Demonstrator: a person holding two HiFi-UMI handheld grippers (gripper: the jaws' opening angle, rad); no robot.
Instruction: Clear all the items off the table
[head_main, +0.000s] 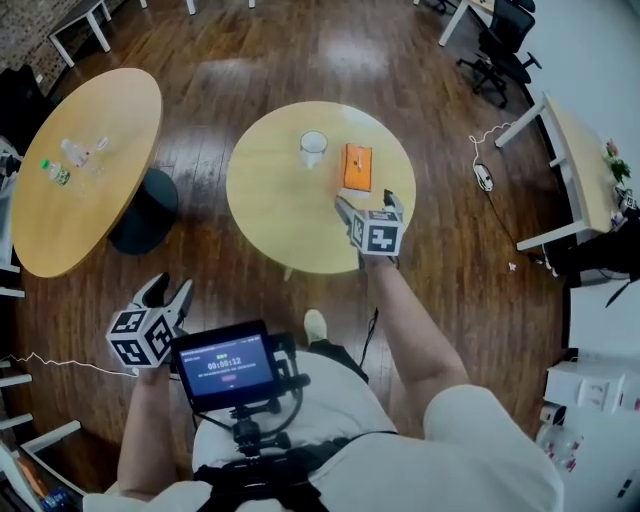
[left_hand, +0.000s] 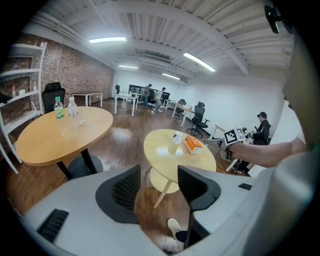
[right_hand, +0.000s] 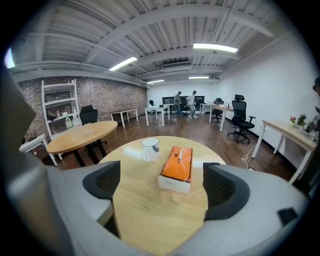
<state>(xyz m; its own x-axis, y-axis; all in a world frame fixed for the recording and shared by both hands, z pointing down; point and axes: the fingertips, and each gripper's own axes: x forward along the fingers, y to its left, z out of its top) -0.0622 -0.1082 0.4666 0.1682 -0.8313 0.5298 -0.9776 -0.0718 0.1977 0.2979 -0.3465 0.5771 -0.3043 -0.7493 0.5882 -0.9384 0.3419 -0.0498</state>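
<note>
A small round wooden table (head_main: 280, 210) carries a clear cup (head_main: 313, 148) and an orange tissue box (head_main: 357, 167). My right gripper (head_main: 368, 204) hovers over the table's near right part, just short of the box, open with nothing between its jaws. In the right gripper view the tissue box (right_hand: 177, 167) lies straight ahead beyond the open jaws, with the cup (right_hand: 149, 148) to its left. My left gripper (head_main: 170, 290) hangs low at the left, well away from the table, open and empty. In the left gripper view the table (left_hand: 170, 155), cup (left_hand: 175, 137) and box (left_hand: 193, 144) are far ahead.
A larger round table (head_main: 80, 160) stands at the left with bottles (head_main: 55, 172) and glasses on it. Office chairs (head_main: 500, 40) and a long desk (head_main: 580, 170) are at the right. A screen (head_main: 228, 362) sits at the person's chest. Wooden floor surrounds both tables.
</note>
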